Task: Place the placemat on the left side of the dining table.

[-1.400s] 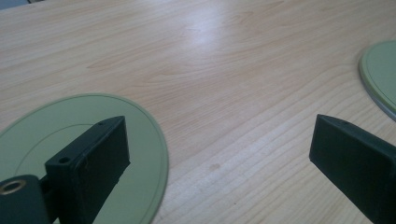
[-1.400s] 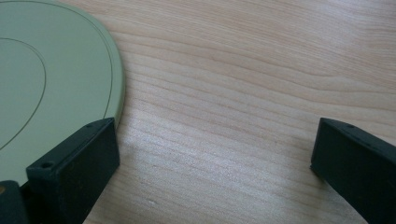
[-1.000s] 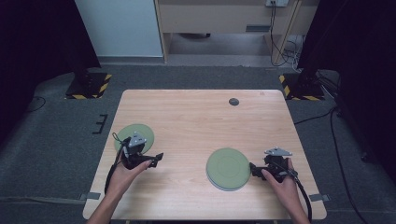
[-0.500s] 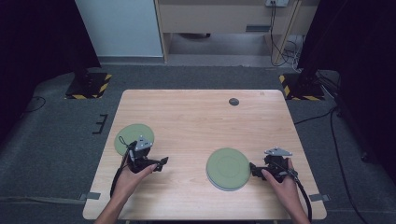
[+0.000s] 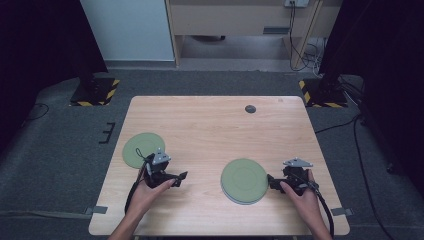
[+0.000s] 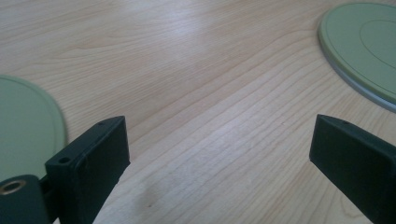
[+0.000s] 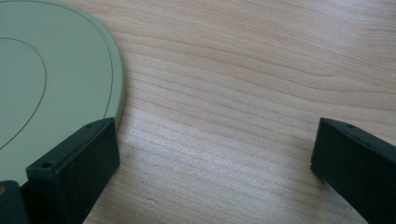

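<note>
1. In the left gripper view the left gripper (image 6: pixel 219 154) stands with its two black jaws spread wide apart, released, nothing between them but bare wooden table (image 6: pixel 201 84).
2. The same view shows a green plate (image 6: pixel 25 130) just beside the left jaw at the frame's left edge, and part of a second green plate (image 6: pixel 364 46) at the upper right, with a grey rim showing under its near edge.
3. In the right gripper view the right gripper (image 7: pixel 215 154) is likewise spread wide, holding nothing; its left jaw sits over the edge of the second green plate (image 7: pixel 51 79), though contact cannot be told.
4. This close view brings out thin concentric lines on that plate's surface, which the high view is too small to show.
5. The high view shows what the gripper views cannot: the left gripper (image 5: pixel 177 177) in the person's left hand (image 5: pixel 145 192), near the left plate (image 5: pixel 140 150), and the right gripper (image 5: pixel 272 181) in the right hand (image 5: pixel 300 195), at the right edge of the second plate (image 5: pixel 244 181).
6. It also shows a small dark round object (image 5: pixel 250 109) near the table's far edge, well apart from both plates.
7. No readable writing or brand appears anywhere.
</note>
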The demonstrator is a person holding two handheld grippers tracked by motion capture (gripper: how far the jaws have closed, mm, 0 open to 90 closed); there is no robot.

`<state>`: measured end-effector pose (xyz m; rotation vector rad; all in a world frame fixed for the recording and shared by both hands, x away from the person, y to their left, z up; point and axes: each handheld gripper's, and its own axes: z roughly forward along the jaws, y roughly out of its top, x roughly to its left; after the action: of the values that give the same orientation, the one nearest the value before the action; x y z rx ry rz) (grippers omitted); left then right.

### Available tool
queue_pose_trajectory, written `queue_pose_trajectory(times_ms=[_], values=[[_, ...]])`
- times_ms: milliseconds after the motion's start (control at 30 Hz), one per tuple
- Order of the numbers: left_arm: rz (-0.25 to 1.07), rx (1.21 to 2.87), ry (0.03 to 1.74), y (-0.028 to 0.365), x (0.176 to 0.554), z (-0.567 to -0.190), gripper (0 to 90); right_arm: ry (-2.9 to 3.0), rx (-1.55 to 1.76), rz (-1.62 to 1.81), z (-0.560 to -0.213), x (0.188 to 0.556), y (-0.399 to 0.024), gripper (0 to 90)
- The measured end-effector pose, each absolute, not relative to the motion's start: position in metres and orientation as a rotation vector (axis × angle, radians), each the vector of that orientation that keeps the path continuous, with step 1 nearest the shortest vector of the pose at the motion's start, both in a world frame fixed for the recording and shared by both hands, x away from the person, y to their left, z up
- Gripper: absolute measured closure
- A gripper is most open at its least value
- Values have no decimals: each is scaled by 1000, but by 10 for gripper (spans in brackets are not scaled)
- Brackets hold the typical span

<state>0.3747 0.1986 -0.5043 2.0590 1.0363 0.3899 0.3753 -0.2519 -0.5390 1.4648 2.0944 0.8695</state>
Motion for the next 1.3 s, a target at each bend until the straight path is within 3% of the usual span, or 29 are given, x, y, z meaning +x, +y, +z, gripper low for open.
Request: queue_pose_trajectory(times_ms=[767,1300], values=[[328,2085,973,154,375,-515,39,2101,1457,872,-539,375,-252,13],[316,2093,997,146,379,-532,38,2107,1453,872,-539,375,-253,12]])
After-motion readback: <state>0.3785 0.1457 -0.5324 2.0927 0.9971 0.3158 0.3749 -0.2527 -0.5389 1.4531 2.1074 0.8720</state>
